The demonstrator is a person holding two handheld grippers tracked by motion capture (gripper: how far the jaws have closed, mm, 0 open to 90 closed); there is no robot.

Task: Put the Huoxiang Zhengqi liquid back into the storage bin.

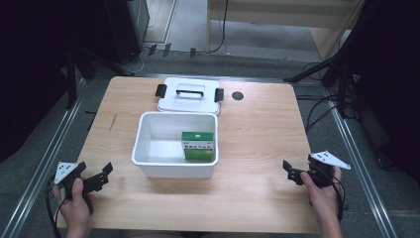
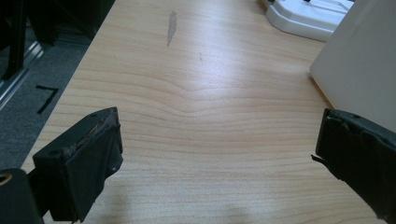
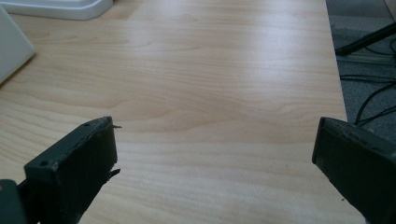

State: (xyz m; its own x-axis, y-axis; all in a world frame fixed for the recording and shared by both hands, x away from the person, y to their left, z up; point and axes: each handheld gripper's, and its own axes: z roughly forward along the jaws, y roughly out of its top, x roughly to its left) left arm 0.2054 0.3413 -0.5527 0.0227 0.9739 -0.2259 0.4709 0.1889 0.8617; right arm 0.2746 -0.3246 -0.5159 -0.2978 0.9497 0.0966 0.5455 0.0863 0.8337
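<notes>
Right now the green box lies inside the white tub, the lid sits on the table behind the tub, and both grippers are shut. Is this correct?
Not quite: both grippers are open. The left gripper and the right gripper show jaws spread wide over bare table in their own gripper views. The rest holds in the high view: the green box lies inside the white tub, the lid behind it.

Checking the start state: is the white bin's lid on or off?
Off. The lid lies flat on the table behind the open bin.
</notes>
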